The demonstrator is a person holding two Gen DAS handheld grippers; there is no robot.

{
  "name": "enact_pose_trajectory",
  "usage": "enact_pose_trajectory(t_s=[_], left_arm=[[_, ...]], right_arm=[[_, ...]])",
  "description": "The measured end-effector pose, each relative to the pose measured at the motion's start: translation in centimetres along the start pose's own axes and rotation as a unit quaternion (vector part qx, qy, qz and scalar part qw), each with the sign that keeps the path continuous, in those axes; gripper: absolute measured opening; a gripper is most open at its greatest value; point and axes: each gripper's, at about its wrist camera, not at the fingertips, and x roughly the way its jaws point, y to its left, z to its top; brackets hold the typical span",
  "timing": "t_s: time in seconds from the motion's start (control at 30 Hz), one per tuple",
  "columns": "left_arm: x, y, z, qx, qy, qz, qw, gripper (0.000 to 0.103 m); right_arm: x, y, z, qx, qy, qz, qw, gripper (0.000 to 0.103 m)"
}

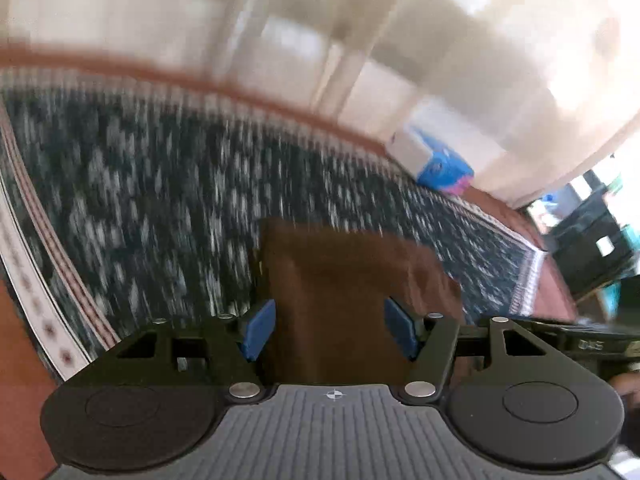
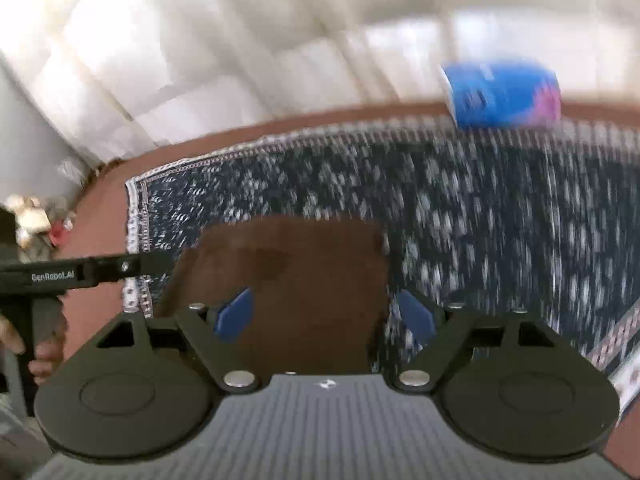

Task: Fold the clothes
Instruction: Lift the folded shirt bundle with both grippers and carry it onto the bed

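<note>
A brown garment (image 1: 340, 292) lies folded into a flat rectangle on a dark blue cloth with white specks (image 1: 160, 200). My left gripper (image 1: 330, 330) hovers over the garment's near end with its blue pads (image 1: 258, 330) wide apart and nothing pressed between them. In the right wrist view the same brown garment (image 2: 288, 272) lies below my right gripper (image 2: 325, 315). That gripper also stands open, its right pad (image 2: 416, 316) over the speckled cloth (image 2: 480, 220). Both views are blurred.
A blue and pink packet (image 1: 440, 164) (image 2: 500, 96) sits at the far edge of the brown surface (image 2: 104, 208). White curtains (image 2: 200, 40) hang behind. A hand (image 2: 44, 354) on the other tool's black body (image 2: 80, 272) shows at left.
</note>
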Motion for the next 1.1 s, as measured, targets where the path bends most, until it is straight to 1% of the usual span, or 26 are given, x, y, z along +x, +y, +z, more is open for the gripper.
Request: enact_pose_trajectory(t_s=[0.07,0.1,0.17,0.23,0.33,0.43,0.57,0.73,0.8,0.83,0.87,0.9,0.93,0.97,1.0,1.03,1.07,1.1], left_arm=[[0.4,0.9,-0.3,-0.02,0.008,0.009,0.9997,0.074],[0.6,1.3,-0.5,-0.029,0.009,0.015,0.9994,0.074],[1.0,2.0,-0.5,-0.047,0.018,0.004,0.9987,0.074],[1.4,2.7,-0.5,-0.065,0.027,-0.006,0.9975,0.074],[2.2,2.9,-0.3,-0.064,0.043,-0.03,0.9965,0.073],[2.8,2.7,0.0,-0.059,0.053,-0.041,0.996,0.073],[3.6,2.8,0.2,-0.059,0.067,-0.059,0.9942,0.074],[3.7,2.9,0.4,-0.057,0.077,-0.079,0.9923,0.074],[4.4,2.9,0.6,-0.065,0.078,-0.081,0.9916,0.077],[4.6,2.8,0.8,-0.073,0.077,-0.086,0.9907,0.082],[4.8,2.6,1.0,-0.077,0.079,-0.085,0.9902,0.083],[4.8,2.3,1.0,-0.073,0.081,-0.081,0.9908,0.083],[4.7,1.9,1.0,-0.063,0.081,-0.079,0.9916,0.082],[4.6,1.8,1.0,-0.057,0.08,-0.075,0.9923,0.077],[4.4,1.7,0.9,-0.052,0.079,-0.07,0.993,0.074],[4.3,1.6,0.9,-0.047,0.078,-0.066,0.9936,0.063],[4.1,1.5,0.9,-0.045,0.077,-0.061,0.9942,0.052],[3.8,1.2,1.0,-0.032,0.074,-0.057,0.9951,0.048]], right_arm=[[0.3,-1.7,-0.4,0.048,0.024,0.015,0.998,0.08],[0.4,-2.1,-0.5,0.064,0.024,0.019,0.998,0.079],[0.6,-2.8,-0.8,0.092,0.022,0.03,0.995,0.079],[1.1,-3.0,-0.9,0.108,0.029,0.05,0.993,0.079],[2.4,-2.9,-0.9,0.111,0.046,0.061,0.991,0.078],[3.7,-3.0,-0.8,0.123,0.058,0.078,0.988,0.077],[4.4,-3.1,-0.7,0.134,0.046,0.088,0.986,0.077],[4.1,-3.2,-1.0,0.144,0.062,0.111,0.981,0.075],[4.5,-3.7,-0.9,0.162,0.059,0.116,0.978,0.075],[4.8,-4.0,-0.9,0.171,0.057,0.118,0.976,0.075],[4.9,-3.8,-0.8,0.174,0.057,0.117,0.976,0.076],[5.1,-3.7,-0.6,0.176,0.057,0.115,0.976,0.076],[5.3,-3.6,-0.4,0.178,0.058,0.114,0.976,0.076],[5.2,-3.4,-0.4,0.175,0.062,0.109,0.977,0.072],[5.2,-3.3,-0.4,0.171,0.066,0.104,0.977,0.064],[5.1,-3.4,-0.5,0.178,0.067,0.1,0.977,0.059],[5.0,-3.6,-0.6,0.185,0.068,0.095,0.976,0.053],[4.9,-3.7,-0.7,0.192,0.069,0.09,0.975,0.046]])
